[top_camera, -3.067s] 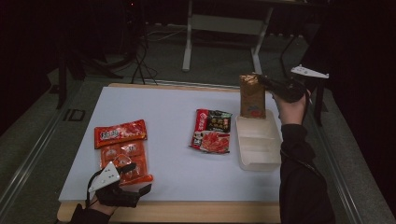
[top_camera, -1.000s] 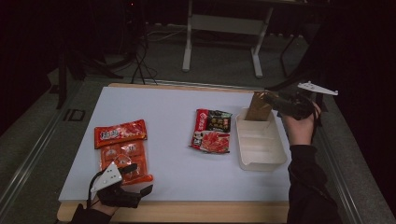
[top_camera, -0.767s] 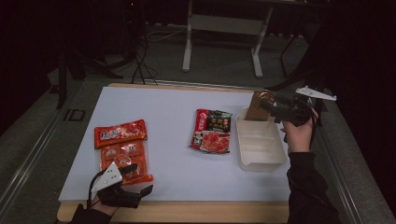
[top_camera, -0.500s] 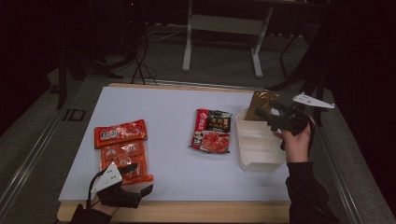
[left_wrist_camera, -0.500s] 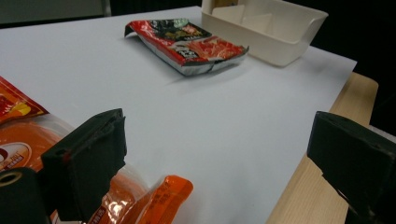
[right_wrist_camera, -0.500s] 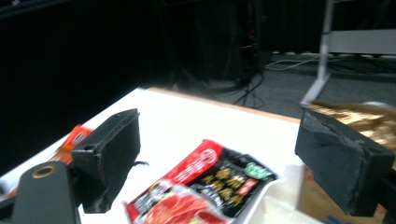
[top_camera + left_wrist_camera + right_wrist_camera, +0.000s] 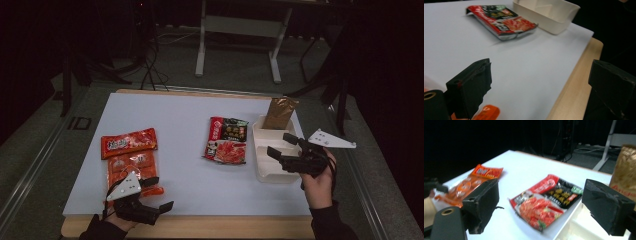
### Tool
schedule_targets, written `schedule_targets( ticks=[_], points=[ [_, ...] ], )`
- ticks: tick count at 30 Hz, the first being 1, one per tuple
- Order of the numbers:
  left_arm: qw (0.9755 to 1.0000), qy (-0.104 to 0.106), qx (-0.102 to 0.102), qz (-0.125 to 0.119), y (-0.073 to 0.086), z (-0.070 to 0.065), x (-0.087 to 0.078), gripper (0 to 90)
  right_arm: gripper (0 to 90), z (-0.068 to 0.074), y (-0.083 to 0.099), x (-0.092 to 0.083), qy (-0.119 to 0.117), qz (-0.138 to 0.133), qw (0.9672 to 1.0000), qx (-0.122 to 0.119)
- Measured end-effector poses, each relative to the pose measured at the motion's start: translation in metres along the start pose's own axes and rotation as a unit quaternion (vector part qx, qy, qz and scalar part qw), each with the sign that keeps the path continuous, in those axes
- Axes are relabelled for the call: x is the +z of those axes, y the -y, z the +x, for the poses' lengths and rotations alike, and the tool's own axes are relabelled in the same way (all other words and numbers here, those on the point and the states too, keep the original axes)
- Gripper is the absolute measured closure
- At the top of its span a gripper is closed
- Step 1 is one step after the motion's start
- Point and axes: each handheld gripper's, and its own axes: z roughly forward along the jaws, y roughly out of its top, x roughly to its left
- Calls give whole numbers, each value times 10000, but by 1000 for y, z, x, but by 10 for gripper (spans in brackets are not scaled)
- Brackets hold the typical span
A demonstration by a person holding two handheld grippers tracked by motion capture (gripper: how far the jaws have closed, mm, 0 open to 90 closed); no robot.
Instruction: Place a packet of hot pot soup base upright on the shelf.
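Right gripper (image 7: 283, 144) above white tray (image 7: 263, 167), fingers spread and empty — brown packet (image 7: 279, 113) standing in tray, left gripper (image 7: 155, 192) released too

"ID" on the floor (image 7: 79, 123) left of the table, partial "And" on brown pouch (image 7: 625, 173)

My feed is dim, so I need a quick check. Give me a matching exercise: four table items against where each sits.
Items:
1. brown pouch
2. red and black packet
3. orange packet
4. right gripper

Places:
A. left part of the table, by the left gripper
B. over the white tray
C. standing in the tray's far end
D. flat, just left of the tray

Pairs: 1-C, 2-D, 3-A, 4-B
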Motion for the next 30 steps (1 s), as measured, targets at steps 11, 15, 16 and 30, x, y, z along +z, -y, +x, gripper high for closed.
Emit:
schedule_targets(
  ticks=[11,15,16,30],
  points=[
    [9994,254,-139,211,-23,5,13,66,141,23,18,-8,-221,-74,9995,-227],
    [9992,161,-122,350,-35,8,19,87,141,37,23,-17,-149,-242,9984,-491],
    [9991,140,-111,377,-39,9,21,89,140,39,24,-17,-145,-209,9983,-529],
    [9993,-72,-60,368,-82,20,56,160,142,47,35,-20,-359,-184,9978,-530]
  ],
)
